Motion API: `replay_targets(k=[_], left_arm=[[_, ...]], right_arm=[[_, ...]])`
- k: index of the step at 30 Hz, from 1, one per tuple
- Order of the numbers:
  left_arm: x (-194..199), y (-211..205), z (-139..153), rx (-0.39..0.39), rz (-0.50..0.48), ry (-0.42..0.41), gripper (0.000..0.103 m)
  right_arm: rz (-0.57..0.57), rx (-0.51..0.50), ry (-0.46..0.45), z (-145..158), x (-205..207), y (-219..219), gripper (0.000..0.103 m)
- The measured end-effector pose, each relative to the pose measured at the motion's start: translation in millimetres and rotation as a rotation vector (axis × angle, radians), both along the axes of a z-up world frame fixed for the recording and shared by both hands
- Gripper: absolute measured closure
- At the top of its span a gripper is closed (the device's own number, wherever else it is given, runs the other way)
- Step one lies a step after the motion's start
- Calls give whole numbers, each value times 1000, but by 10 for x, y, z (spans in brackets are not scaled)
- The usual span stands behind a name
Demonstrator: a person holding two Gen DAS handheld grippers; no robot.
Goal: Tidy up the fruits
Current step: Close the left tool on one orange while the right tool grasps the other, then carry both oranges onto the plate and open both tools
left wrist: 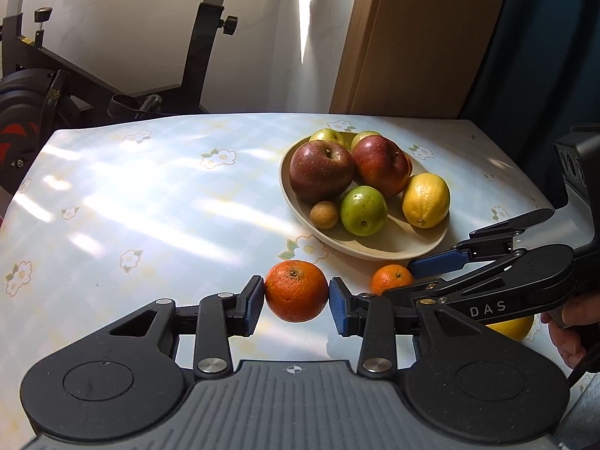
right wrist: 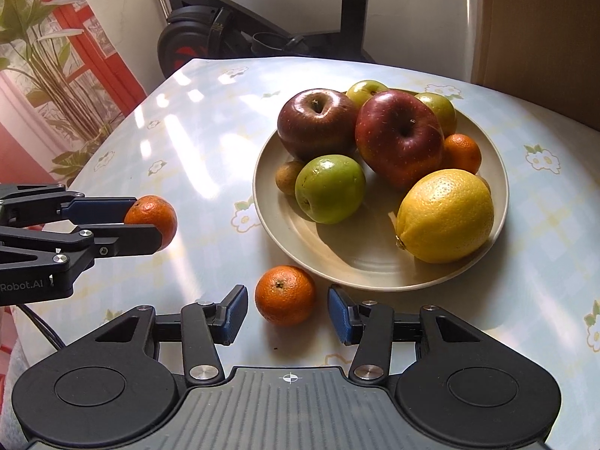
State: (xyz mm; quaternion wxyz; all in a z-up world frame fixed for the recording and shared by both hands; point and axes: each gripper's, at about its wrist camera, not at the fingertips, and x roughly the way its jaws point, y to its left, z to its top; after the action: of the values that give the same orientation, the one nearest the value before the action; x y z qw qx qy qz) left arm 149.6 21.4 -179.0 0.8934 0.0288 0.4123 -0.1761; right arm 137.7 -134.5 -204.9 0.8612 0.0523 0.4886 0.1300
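My left gripper is shut on a large orange, with both blue pads pressed on its sides. From the right wrist view this orange sits in the left gripper at the left. A small mandarin lies on the tablecloth just in front of the beige plate. My right gripper stands open around it, with a gap on each side. The plate holds two red apples, green apples, a lemon, a small brown fruit and a mandarin.
A second yellow fruit lies on the table under the right gripper, near a person's hand. An exercise bike stands beyond the far table edge. A plant is at the left, a wooden panel behind.
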Motion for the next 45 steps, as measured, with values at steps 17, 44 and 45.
replay_targets(k=[17, 44, 45], left_arm=[[55, -126, 18, -14, -34, -5, 63], [660, -567, -10, -3, -35, -33, 63], [672, -546, -23, 0, -29, -29, 63]], right_arm=[[-71, 82, -71, 148, -209, -300, 69], [-148, -57, -224, 373, 396, -1061, 69], [-144, -54, -222, 362, 421, -1061, 69]])
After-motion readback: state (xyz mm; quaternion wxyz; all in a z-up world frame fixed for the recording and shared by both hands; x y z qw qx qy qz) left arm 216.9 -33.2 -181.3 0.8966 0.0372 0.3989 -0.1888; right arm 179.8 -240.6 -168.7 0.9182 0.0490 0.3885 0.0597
